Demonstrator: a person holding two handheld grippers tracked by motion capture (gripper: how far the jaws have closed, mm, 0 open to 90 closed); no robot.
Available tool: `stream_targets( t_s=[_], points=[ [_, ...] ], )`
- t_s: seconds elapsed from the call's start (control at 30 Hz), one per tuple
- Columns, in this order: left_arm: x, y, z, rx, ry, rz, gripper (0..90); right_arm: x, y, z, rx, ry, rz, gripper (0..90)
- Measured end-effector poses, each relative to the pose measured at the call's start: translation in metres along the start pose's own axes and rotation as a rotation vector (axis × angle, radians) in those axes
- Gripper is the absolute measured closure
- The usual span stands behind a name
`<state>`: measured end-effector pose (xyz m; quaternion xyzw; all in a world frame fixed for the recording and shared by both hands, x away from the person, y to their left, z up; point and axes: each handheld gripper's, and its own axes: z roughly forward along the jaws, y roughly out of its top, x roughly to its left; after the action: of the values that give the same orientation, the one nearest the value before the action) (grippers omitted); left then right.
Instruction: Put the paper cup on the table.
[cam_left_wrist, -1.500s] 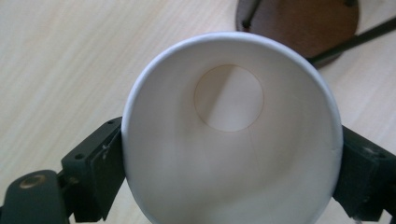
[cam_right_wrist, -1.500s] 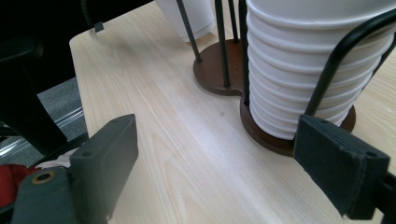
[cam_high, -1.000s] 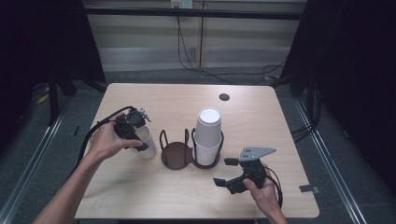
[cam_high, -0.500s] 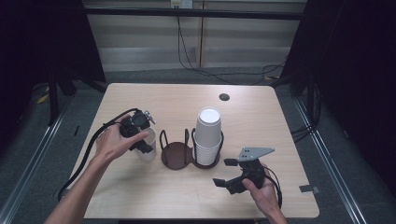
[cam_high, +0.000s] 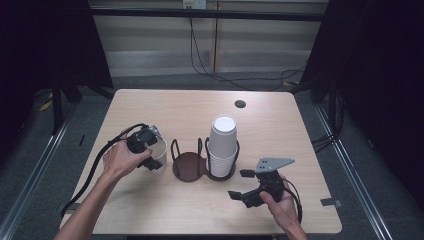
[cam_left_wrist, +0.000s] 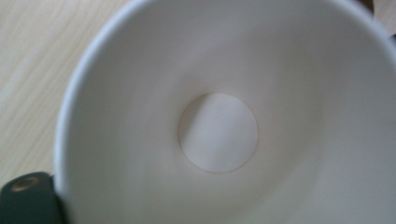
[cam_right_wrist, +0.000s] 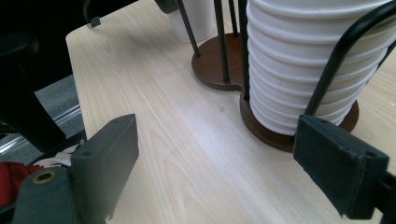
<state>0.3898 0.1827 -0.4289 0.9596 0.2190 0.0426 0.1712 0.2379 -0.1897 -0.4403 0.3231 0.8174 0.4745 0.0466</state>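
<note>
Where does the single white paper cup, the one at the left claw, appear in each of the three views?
High view: the single cup stands left of centre on the table, beside the left claw, left of the cup holder.
Left gripper view: its open inside, seen from above, takes up most of the picture.
Right gripper view: top centre, behind the holder's rods.
Shared landmark: the brown cup holder, seen in the high and right gripper views.

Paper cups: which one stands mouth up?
The single paper cup at the left hand-held gripper, left of the cup holder, shows its open inside; the stacked cups in the holder sit bottom up.
</note>
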Motion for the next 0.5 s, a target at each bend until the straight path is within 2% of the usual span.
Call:
stream_targets(
  t_s=[0.03,0.1,0.23,0.3,0.5],
  points=[
    [0.000,-0.002,0.001,-0.016,0.002,-0.012,6.5,0.000,0.000,0.001,0.002,0.001,0.001,14.6],
    [0.001,-0.004,0.000,-0.020,-0.002,-0.006,6.6,0.001,0.000,0.001,0.006,0.001,-0.004,14.6],
    [0.001,-0.011,0.001,-0.034,-0.013,-0.028,7.0,0.001,0.000,0.000,0.002,0.002,-0.003,14.6],
    [0.001,-0.016,0.002,-0.059,-0.018,-0.025,7.1,0.000,0.000,0.000,0.001,-0.001,0.002,14.6],
    [0.003,-0.029,0.001,-0.078,-0.031,-0.043,10.0,0.001,0.000,-0.002,-0.012,-0.008,-0.004,14.7]
  ],
)
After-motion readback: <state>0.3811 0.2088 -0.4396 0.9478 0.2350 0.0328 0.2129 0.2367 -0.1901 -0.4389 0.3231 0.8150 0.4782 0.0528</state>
